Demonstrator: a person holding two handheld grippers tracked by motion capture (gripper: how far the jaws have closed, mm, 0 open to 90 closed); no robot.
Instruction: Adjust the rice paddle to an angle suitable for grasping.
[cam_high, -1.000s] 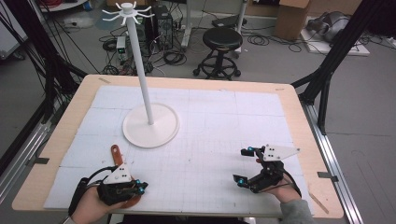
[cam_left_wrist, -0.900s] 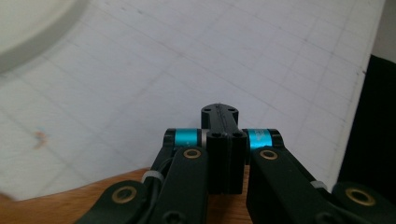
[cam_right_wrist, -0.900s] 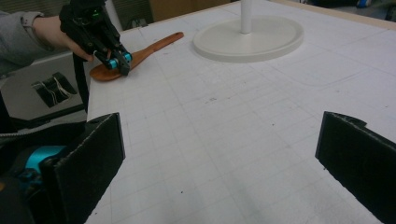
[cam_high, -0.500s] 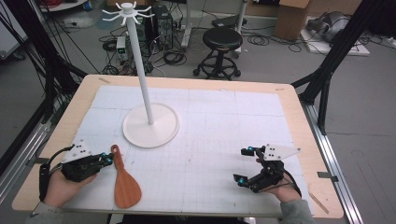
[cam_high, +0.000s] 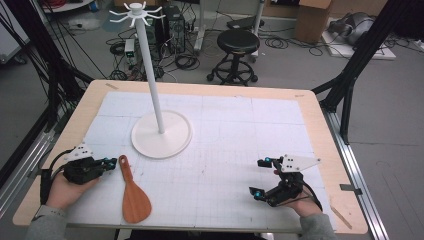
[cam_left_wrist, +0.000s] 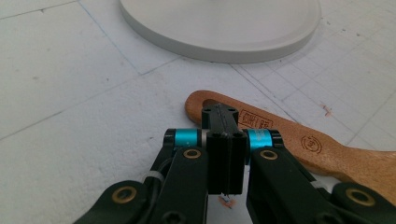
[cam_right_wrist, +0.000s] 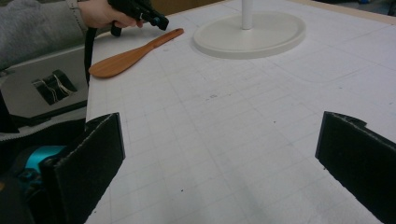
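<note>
My left gripper (cam_high: 111, 161), jaws pressed together with nothing between them, points at the handle end of a wooden rice paddle (cam_high: 133, 194) lying flat on the white gridded mat (cam_high: 225, 150), near the table's front-left edge. In the left gripper view the closed jaws sit just at the paddle's handle tip (cam_left_wrist: 205, 102); whether they touch it I cannot tell. My right gripper (cam_high: 261, 176) rests on the mat at the front right, well apart from the paddle, its jaws spread wide and empty.

I read this as the approach to a pickup: the paddle is on the table and not yet held, and the tall hook stand (cam_high: 161, 134) behind it looks the likely place to hang it. As I judge it, the next move calls for opening my left jaws and closing them across the narrow handle, leaving the hole at its end free for a hook.

The paddle is smooth reddish-brown wood, with a broad rounded blade toward me, a slim handle toward the stand, a hanging hole near the handle's end and two stamped marks on the handle. The stand is matte white: a flat round base with a low rim, a thin straight pole, and a crown of small curved hooks (cam_high: 134, 10) at the top. The mat is pale, finely gridded and slightly scuffed, laid on a light plywood tabletop (cam_high: 320, 115).
</note>
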